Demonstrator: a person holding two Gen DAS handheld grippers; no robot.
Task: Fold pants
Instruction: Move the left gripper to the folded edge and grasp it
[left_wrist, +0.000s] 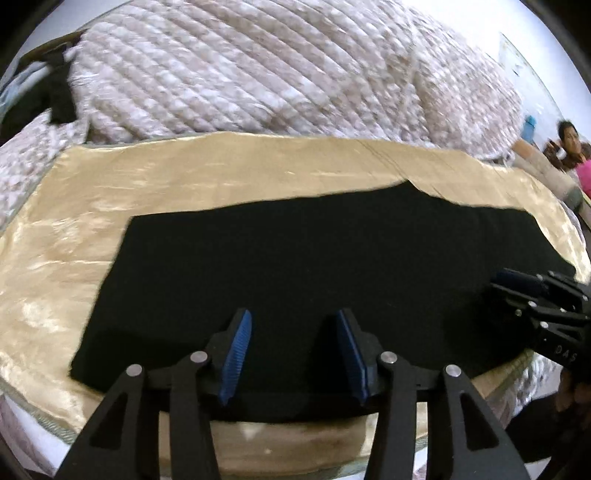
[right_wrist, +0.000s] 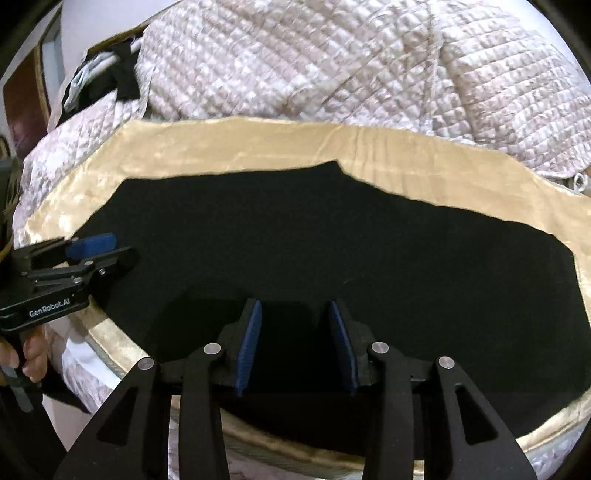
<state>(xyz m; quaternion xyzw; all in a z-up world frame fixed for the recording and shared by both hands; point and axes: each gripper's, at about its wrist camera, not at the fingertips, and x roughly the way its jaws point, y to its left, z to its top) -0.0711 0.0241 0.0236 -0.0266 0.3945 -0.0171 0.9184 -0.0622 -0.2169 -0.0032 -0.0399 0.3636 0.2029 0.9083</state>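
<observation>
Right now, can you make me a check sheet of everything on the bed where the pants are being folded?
Surface: shiny gold cloth spread over a bed.
Job's things: black pants lie flat on the gold cloth, folded lengthwise.
Clutter: quilted blanket heaped behind the cloth; dark and white clothes bundled at the far left.
Grippers: left gripper and right gripper both open above the near edge of the pants, nothing pinched.
Cables: nothing seen.
Surroundings: a person sits at the far right by a pale wall.
</observation>
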